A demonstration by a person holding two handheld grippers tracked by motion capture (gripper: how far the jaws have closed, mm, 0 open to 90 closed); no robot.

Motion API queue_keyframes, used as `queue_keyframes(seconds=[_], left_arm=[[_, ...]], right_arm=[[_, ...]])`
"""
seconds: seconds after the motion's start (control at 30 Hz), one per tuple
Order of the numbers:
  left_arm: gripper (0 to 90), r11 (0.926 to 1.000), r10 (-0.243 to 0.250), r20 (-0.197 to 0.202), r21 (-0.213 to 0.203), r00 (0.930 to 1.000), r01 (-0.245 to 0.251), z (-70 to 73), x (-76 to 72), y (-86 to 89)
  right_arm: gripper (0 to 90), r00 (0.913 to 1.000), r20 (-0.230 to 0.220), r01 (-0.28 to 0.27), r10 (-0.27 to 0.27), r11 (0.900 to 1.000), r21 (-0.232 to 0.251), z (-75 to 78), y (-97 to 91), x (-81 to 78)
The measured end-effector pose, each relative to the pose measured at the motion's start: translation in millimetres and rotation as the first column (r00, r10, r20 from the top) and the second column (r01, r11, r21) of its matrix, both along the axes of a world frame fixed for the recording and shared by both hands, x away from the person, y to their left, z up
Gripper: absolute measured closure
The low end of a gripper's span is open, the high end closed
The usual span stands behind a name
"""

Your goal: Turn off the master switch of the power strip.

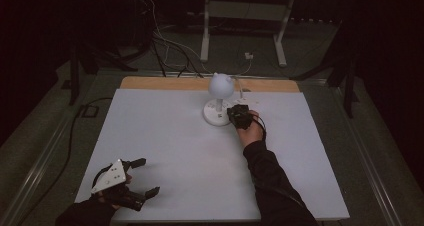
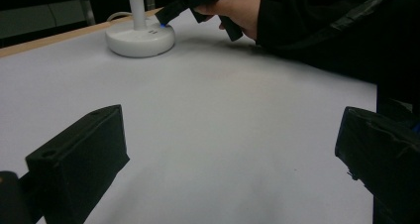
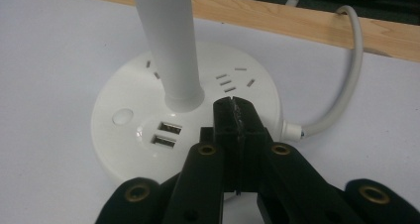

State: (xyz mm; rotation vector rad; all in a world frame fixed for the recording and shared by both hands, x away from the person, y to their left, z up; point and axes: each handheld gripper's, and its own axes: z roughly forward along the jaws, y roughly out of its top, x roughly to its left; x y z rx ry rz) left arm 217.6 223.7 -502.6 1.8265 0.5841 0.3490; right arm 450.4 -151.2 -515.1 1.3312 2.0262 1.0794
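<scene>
A white desk lamp stands at the far middle of the table, with a globe head (image 1: 220, 86), a stem (image 3: 166, 45) and a round base (image 3: 119, 92). The base carries socket slots, two USB ports (image 3: 166, 134) and a round button (image 3: 122, 116). My right gripper (image 3: 234, 107) is shut with nothing between its jaws, and its tips rest on the base just right of the stem. In the left gripper view a small blue glow shows where the right gripper (image 2: 168, 13) meets the lamp base (image 2: 140, 38). My left gripper (image 1: 147, 177) stands open and empty near the table's front left corner.
The lamp's white cable (image 3: 346, 75) curves from the base over the wooden back edge (image 3: 297, 21) of the table. A white sheet (image 1: 175, 151) covers the tabletop. Beyond the table, cables and a white stand (image 1: 245, 16) sit on the dark floor.
</scene>
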Motion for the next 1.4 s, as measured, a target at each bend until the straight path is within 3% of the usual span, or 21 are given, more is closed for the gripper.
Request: queue_keyframes(seconds=[0.1,0.23,0.43,0.57,0.63,0.73,0.97,1.23,1.33,1.4], left_arm=[[0.3,1.0,0.001,0.0,0.0,1.0,-0.001,0.0,0.0,0.0],[0.3,1.0,0.0,0.0,0.002,1.0,0.0,-0.2,0.1,-0.4],[0.3,1.0,0.0,0.001,0.003,1.0,0.0,-0.1,-0.5,-0.6],[0.3,1.0,0.001,0.001,0.003,1.0,-0.001,-0.4,-0.3,-0.6],[0.3,1.0,0.002,0.001,0.003,1.0,-0.002,-0.2,-0.4,-0.4],[0.2,1.0,0.003,0.002,0.002,1.0,-0.003,0.2,-1.2,-0.5],[0.3,1.0,0.003,0.003,-0.001,1.0,-0.003,0.3,-1.3,0.2],[0.3,1.0,0.005,0.004,-0.001,1.0,-0.005,0.4,-0.7,0.8],[0.3,1.0,0.006,0.002,-0.004,1.0,-0.006,0.3,0.0,1.5],[0.2,1.0,0.006,0.001,-0.004,1.0,-0.006,0.2,0.4,1.3]], right_arm=[[90.0,0.9999,0.015,-0.001,0.001,0.9999,-0.015,-1.7,1.6,-0.9],[90.0,0.9999,-0.003,-0.011,0.011,0.9997,-0.02,0.2,2.0,1.3],[90.0,0.9996,0.021,-0.02,0.02,0.9998,-0.009,-2.9,-0.1,0.1],[90.0,1.0,0.004,-0.009,0.009,0.9999,0.005,-2.0,-0.3,0.9],[90.0,0.9994,0.026,-0.022,0.023,0.9988,-0.044,-2.2,2.6,-0.7],[90.0,0.9997,0.02,-0.015,0.016,0.9996,-0.025,-2.9,1.6,-0.2],[90.0,0.9995,0.028,-0.012,0.014,0.998,-0.062,-2.7,3.0,-2.5],[90.0,0.9994,0.034,-0.006,0.007,0.9989,-0.047,-3.3,3.3,-2.5],[89.4,0.9997,0.023,0.009,-0.009,0.9999,-0.008,0.3,1.7,-0.9],[89.3,0.9986,0.048,0.022,-0.022,0.9997,0.009,3.3,1.5,-1.6]])
